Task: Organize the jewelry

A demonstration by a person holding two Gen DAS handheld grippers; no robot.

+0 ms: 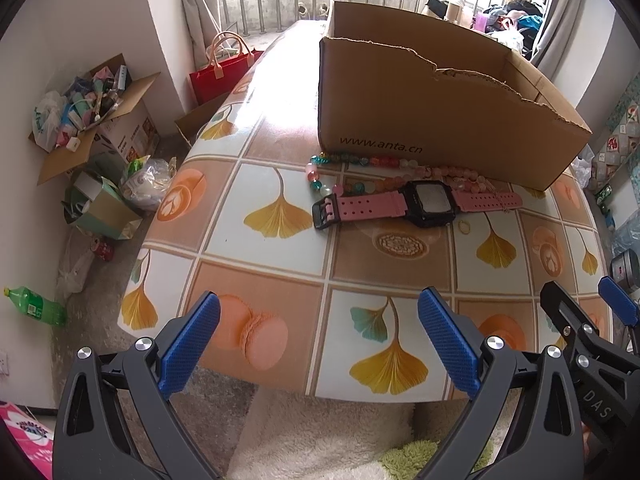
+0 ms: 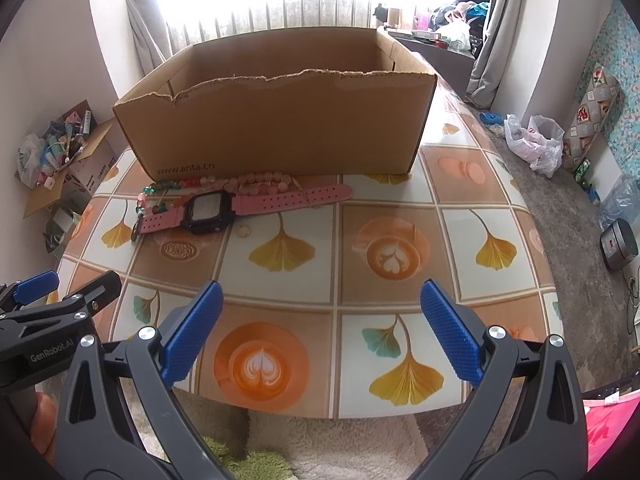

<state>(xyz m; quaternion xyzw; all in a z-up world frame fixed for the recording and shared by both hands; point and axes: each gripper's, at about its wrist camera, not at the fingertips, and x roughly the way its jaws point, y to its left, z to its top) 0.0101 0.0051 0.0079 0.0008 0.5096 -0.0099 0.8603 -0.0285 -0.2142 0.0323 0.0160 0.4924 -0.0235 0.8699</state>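
A pink-strapped watch (image 1: 416, 204) (image 2: 224, 208) with a black case lies flat on the patterned table (image 1: 260, 276), just in front of an open cardboard box (image 1: 440, 120) (image 2: 280, 132). Behind the watch a string of coloured beads (image 1: 360, 162) (image 2: 192, 184) runs along the box's front wall. A small gold ring (image 1: 464, 226) (image 2: 243, 231) rests beside the watch case. My left gripper (image 1: 320, 340) hovers open over the table's near edge, well short of the watch. My right gripper (image 2: 320, 328) is open too, to the right of the jewelry. Each appears at the edge of the other's view.
The table (image 2: 392, 216) ends at a near edge over a pale rug (image 1: 320, 440). On the floor to the left are a box of clutter (image 1: 92, 112), bags, a red tote (image 1: 220, 76) and a green bottle (image 1: 36, 304). A grey pot (image 2: 618, 244) and plastic bags (image 2: 532, 144) lie right.
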